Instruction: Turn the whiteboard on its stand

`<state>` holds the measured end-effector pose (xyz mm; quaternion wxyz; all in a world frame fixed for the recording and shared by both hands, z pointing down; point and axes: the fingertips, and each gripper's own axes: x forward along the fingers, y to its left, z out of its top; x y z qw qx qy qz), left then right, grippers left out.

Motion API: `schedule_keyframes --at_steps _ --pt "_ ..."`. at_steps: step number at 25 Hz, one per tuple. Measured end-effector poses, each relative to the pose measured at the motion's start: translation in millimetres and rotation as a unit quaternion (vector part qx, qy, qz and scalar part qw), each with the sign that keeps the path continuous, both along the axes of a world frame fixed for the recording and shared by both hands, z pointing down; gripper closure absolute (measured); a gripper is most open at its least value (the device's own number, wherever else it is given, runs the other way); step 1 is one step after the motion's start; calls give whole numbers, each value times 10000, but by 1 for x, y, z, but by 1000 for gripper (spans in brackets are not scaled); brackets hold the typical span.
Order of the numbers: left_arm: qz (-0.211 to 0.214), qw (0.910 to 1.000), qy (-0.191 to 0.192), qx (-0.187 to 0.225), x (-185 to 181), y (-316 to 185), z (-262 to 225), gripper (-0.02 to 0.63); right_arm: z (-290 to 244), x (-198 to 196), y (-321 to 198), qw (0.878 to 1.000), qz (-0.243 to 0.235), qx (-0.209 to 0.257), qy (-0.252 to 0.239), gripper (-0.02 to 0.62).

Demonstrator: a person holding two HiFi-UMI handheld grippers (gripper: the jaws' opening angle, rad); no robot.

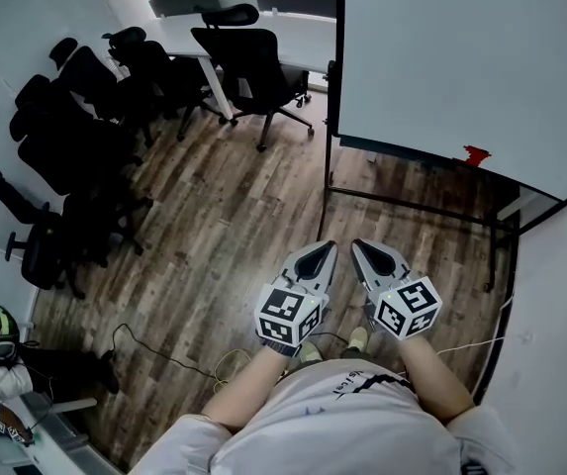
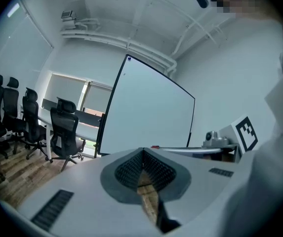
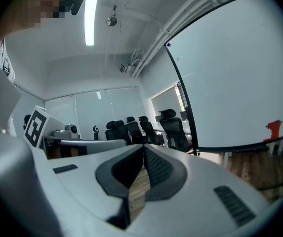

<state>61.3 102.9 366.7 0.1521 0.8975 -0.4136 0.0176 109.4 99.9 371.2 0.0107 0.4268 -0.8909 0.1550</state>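
A large whiteboard [image 1: 461, 57] in a black frame stands on a black stand [image 1: 412, 204] ahead of me and to the right, its face blank. A small red thing [image 1: 476, 154] sits on its lower edge. The same whiteboard [image 2: 146, 112] fills the middle of the left gripper view, and the whiteboard [image 3: 235, 83] takes the right side of the right gripper view. My left gripper [image 1: 323, 249] and right gripper [image 1: 362, 247] hang side by side in front of my chest, short of the stand. Both are shut with nothing between the jaws.
Several black office chairs [image 1: 75, 146] crowd the left wall, and one chair [image 1: 253, 62] stands by a white desk [image 1: 204, 43] at the back. A cable [image 1: 164, 354] trails over the wooden floor near my feet. A white wall [image 1: 560, 315] closes the right side.
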Motion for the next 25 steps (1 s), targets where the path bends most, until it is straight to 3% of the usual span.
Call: schedule_keyframes --at_steps 15,25 --pt "-77 10000 -1 -57 -39 -9 19 594 21 -31 -15 9997 222 23 14 580" --pt "-174 9998 45 1 -27 -102 38 594 55 -14 -120 9990 416 -42 134 578"
